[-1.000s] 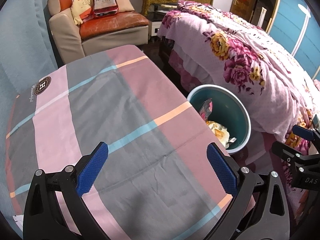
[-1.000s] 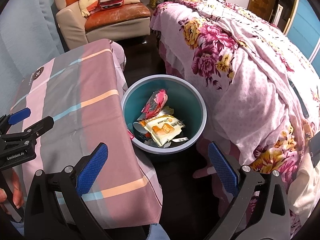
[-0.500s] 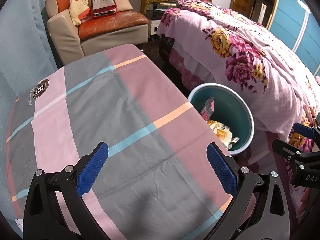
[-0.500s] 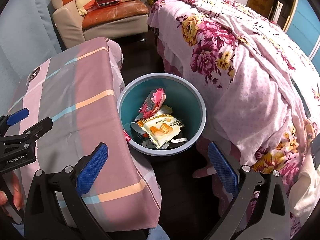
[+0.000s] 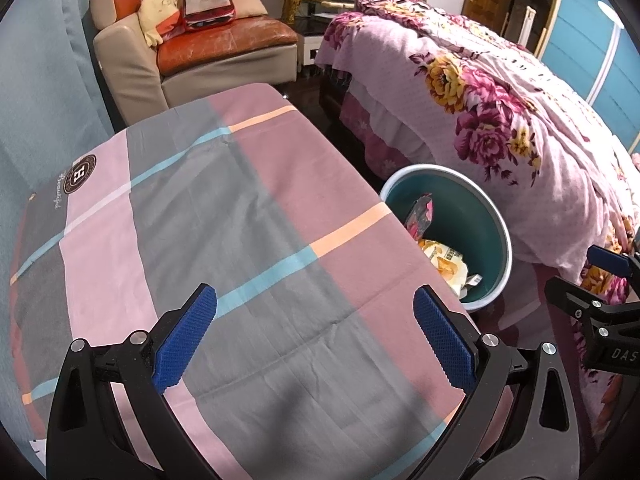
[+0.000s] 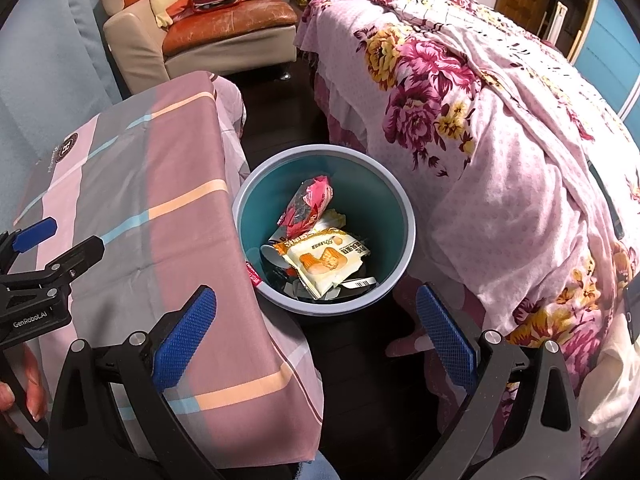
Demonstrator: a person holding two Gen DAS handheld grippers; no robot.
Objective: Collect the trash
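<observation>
Near the centre of the right wrist frame, wrappers (image 6: 320, 256) lie in the teal bin (image 6: 404, 216); something dark beneath them is unclear. Both the left gripper (image 5: 314, 340) and right gripper (image 6: 316, 336) gape wide, empty.

- smooth teal plastic round bin (image 6: 400, 216), slight sheen;
- glossy crinkled yellow film snack wrapper (image 6: 324, 262);
- matt creased plaid cloth on the surface (image 5: 240, 216);
- worn orange leather sofa seat (image 5: 224, 40)
</observation>
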